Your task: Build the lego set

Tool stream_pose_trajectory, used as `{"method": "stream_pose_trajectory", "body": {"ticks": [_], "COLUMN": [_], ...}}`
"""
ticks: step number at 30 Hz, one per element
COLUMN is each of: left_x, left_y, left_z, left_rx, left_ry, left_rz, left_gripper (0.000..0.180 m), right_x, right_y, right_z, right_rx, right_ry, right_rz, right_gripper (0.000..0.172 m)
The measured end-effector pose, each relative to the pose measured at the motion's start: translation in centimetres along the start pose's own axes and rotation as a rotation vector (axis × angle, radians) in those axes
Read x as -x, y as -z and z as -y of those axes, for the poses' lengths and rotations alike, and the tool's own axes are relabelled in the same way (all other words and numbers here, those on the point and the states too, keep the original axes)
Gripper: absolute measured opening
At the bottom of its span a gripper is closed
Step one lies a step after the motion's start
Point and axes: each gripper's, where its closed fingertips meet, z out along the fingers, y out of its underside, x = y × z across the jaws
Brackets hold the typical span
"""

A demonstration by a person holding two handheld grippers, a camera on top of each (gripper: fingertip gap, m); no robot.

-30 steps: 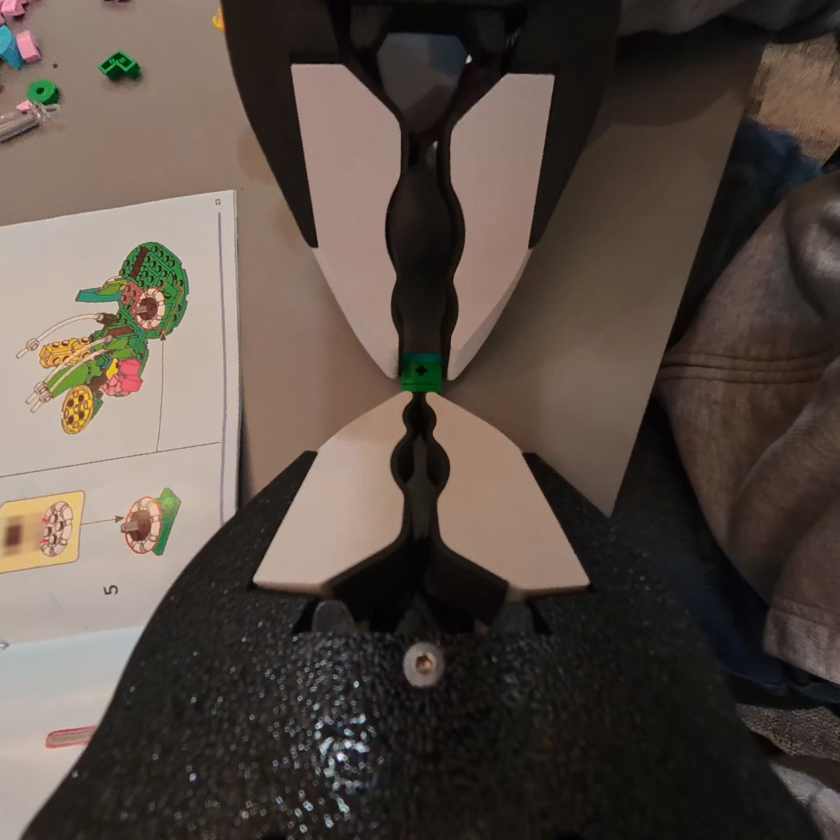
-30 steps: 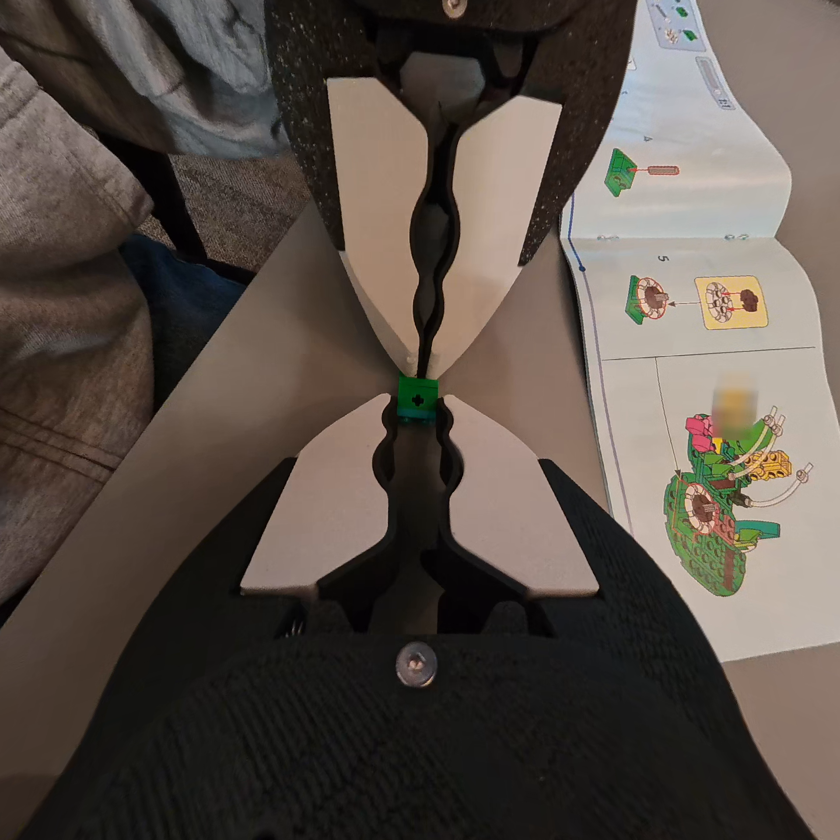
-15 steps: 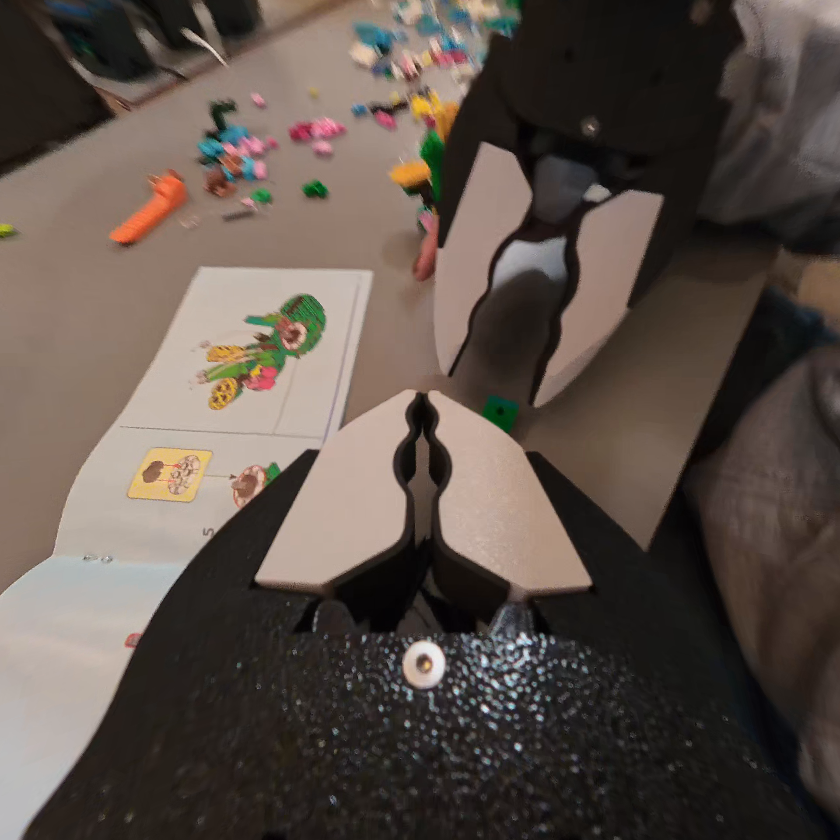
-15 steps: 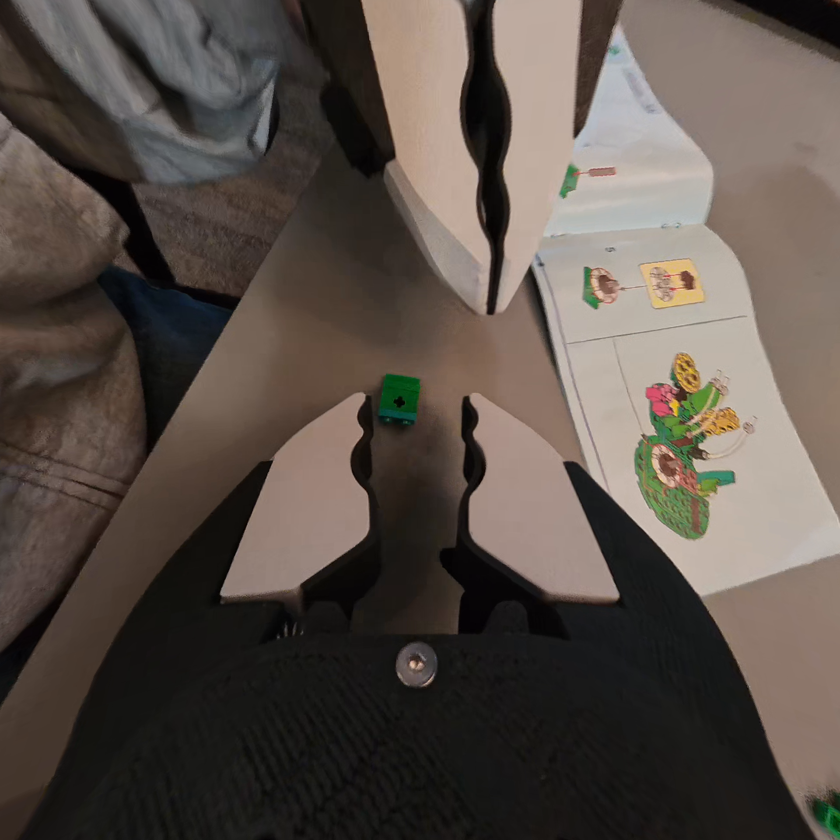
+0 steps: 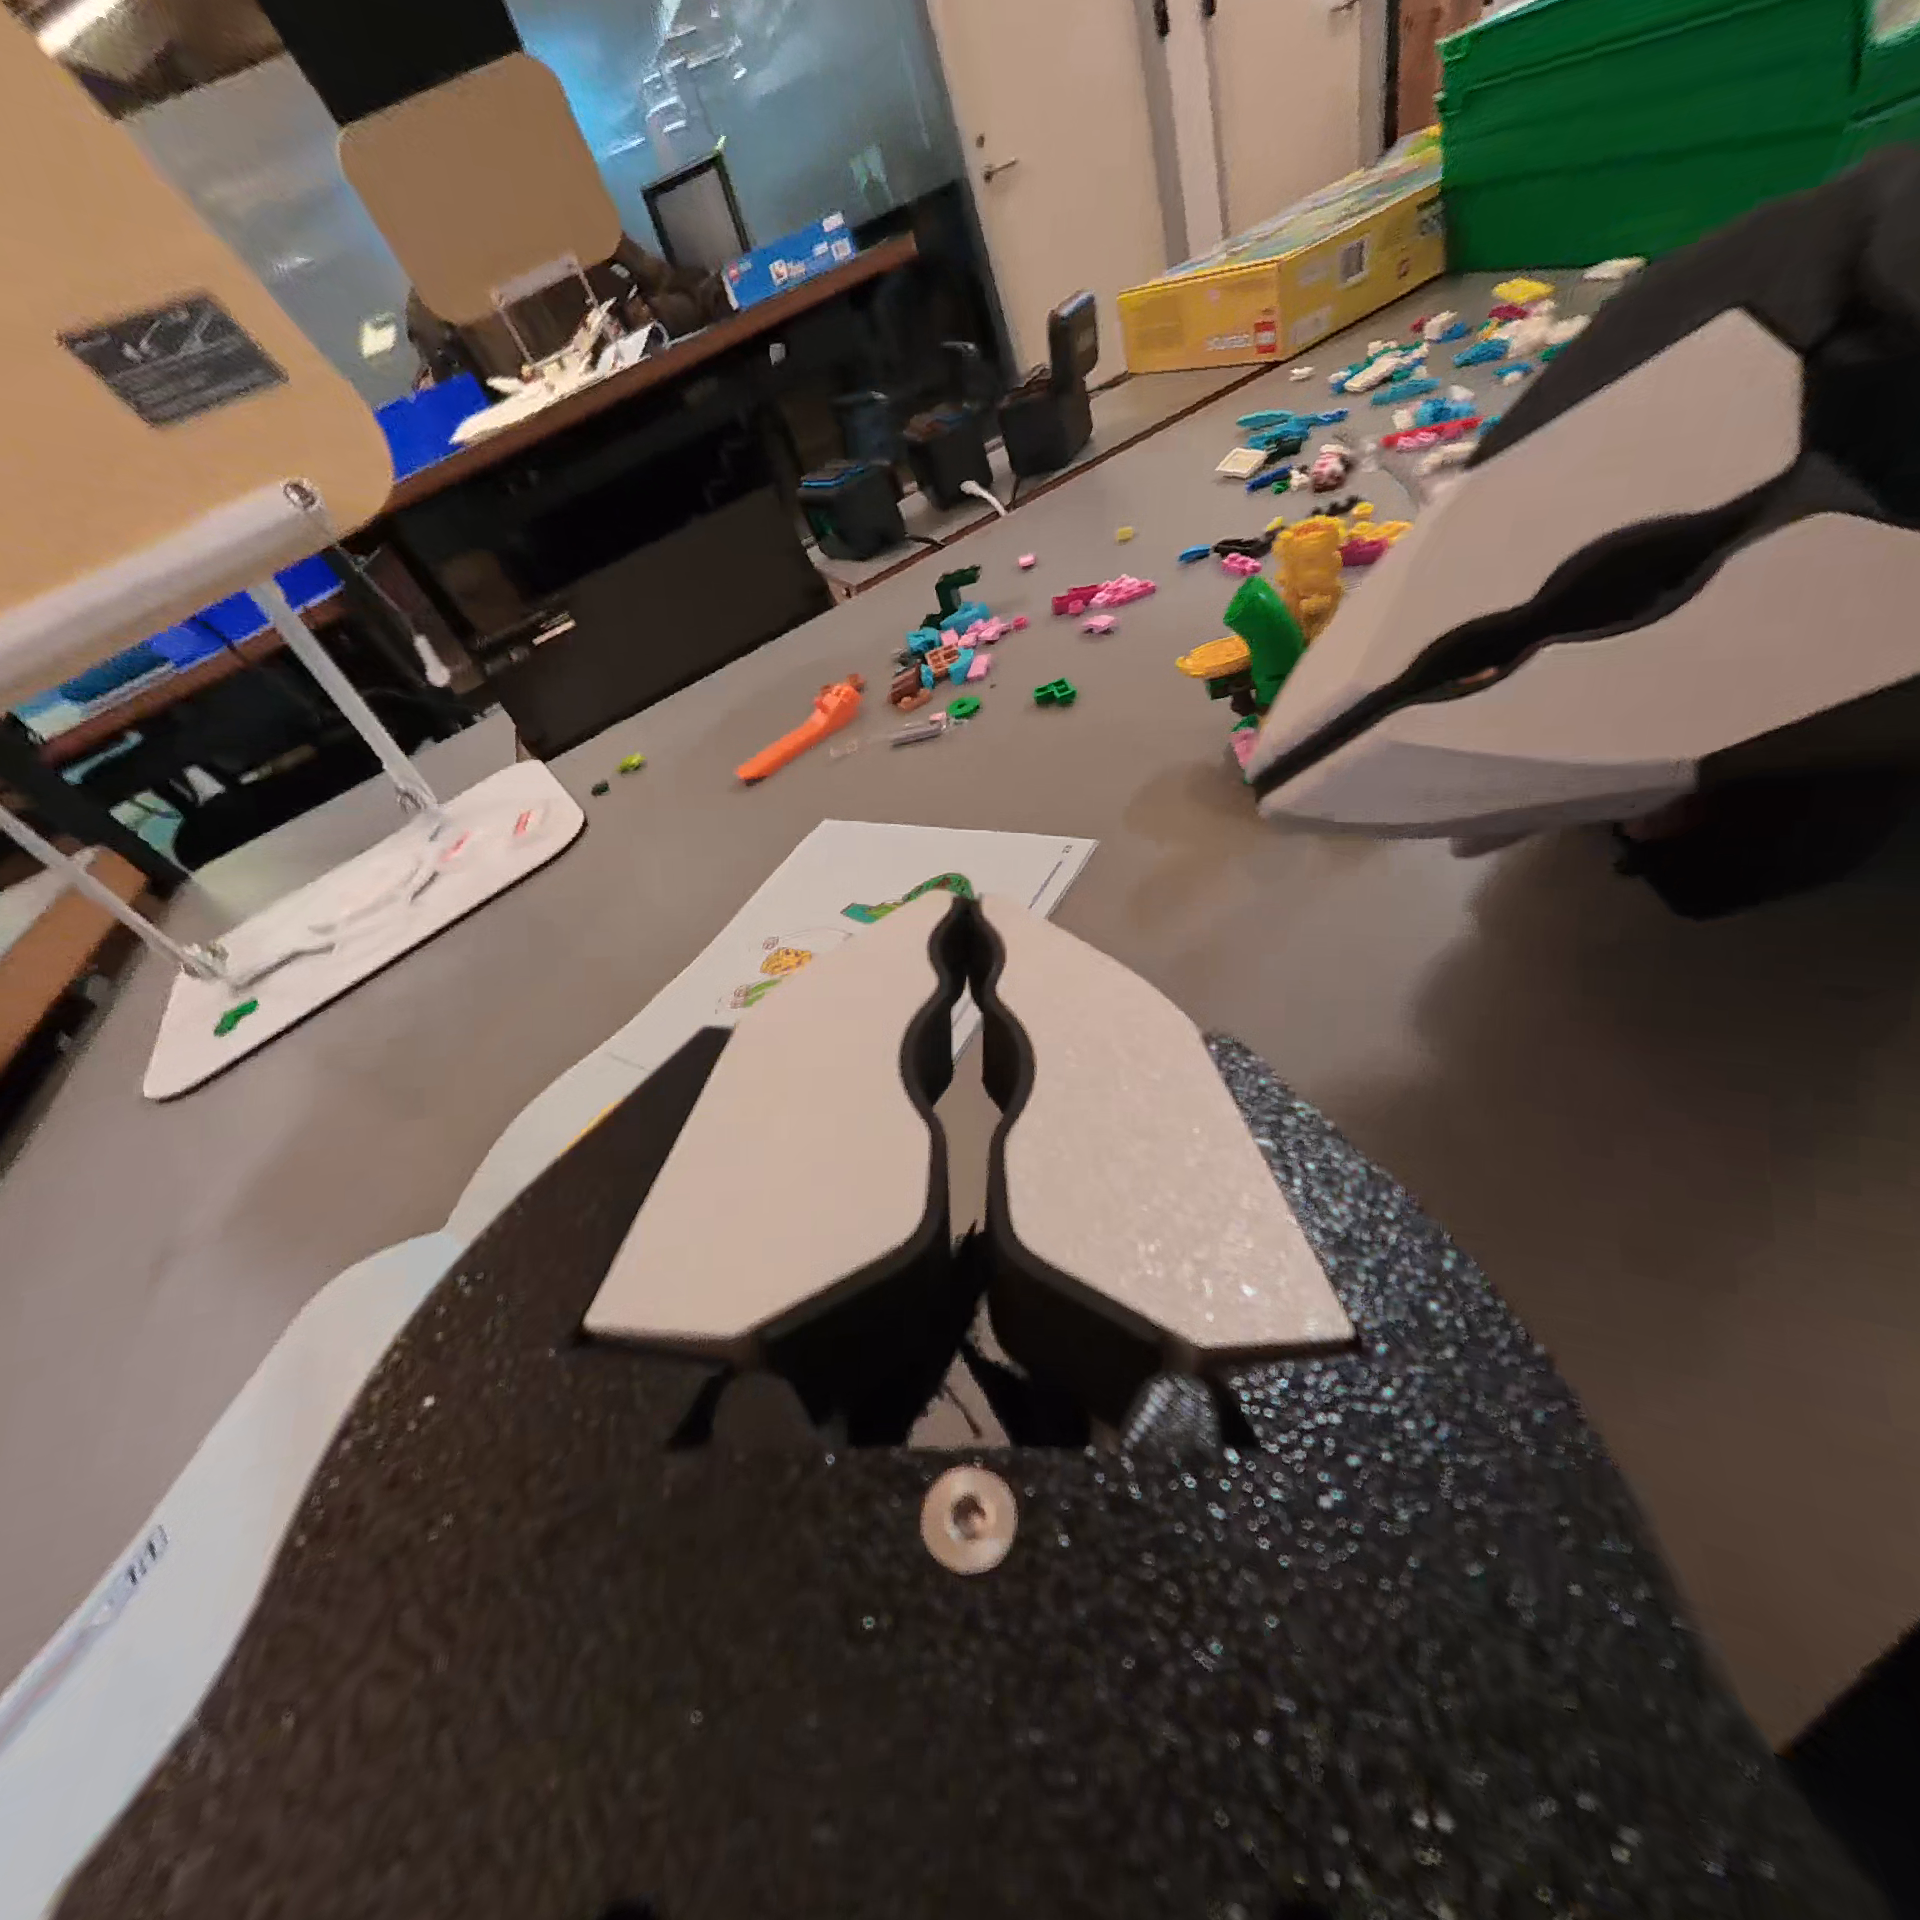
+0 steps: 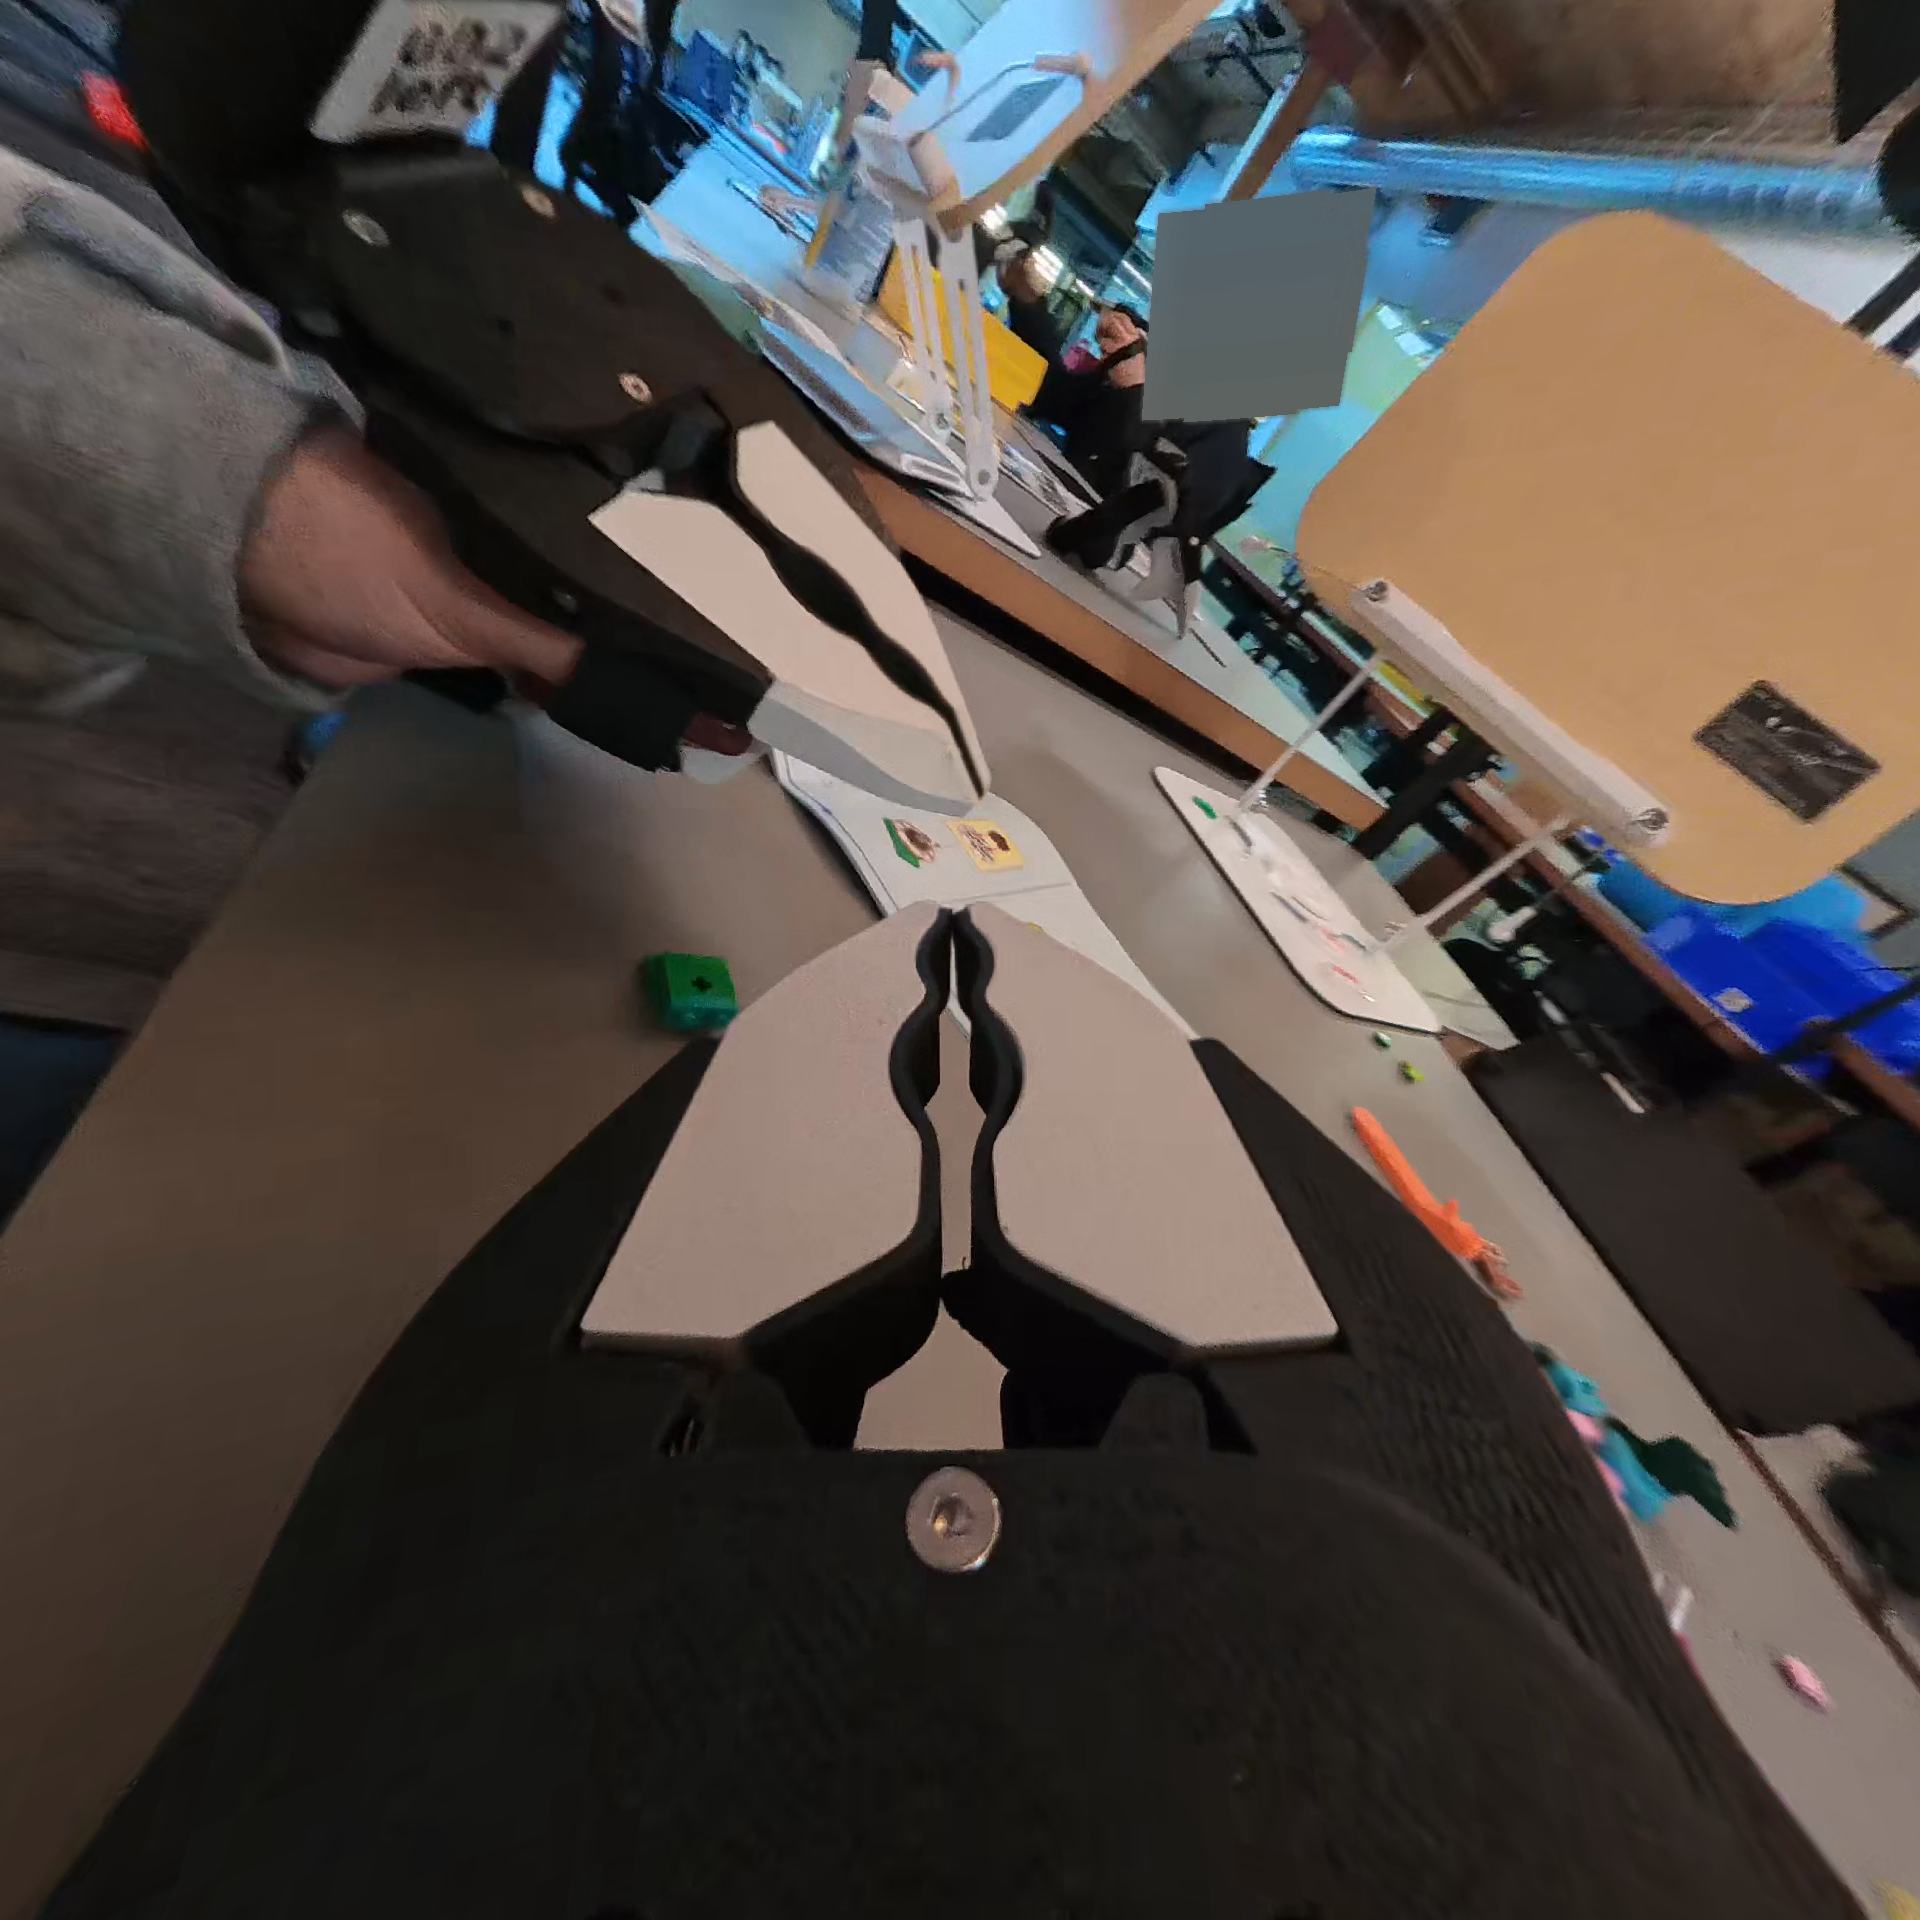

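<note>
Both grippers have lifted and drawn apart since a second ago, when their tips met on the green brick [image 6: 688, 989]; it now lies alone on the grey table [image 6: 436, 935], just left of the right gripper [image 6: 953, 914]. That gripper is clenched on nothing, fingertips together. Ahead and to its left, the left gripper [image 5: 966, 906] is likewise closed and bare, held in a hand [image 6: 364, 592] above the instruction booklet [image 5: 914, 873]. Loose coloured bricks [image 5: 956, 649] and an orange tool [image 5: 800, 732] lie well beyond it.
</note>
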Motion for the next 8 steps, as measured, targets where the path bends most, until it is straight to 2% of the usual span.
{"method": "stream_pose_trajectory", "body": {"ticks": [8], "left_x": [-1.4], "left_y": [0.0], "left_z": [0.2], "left_rx": [-0.025], "left_ry": [-0.125], "left_rz": [-0.020], "left_gripper": [0.000], "right_x": [-0.8], "right_y": [0.4], "right_z": [0.4], "right_rx": [-0.052], "right_ry": [0.057], "right_rz": [-0.082], "right_gripper": [0.000]}}
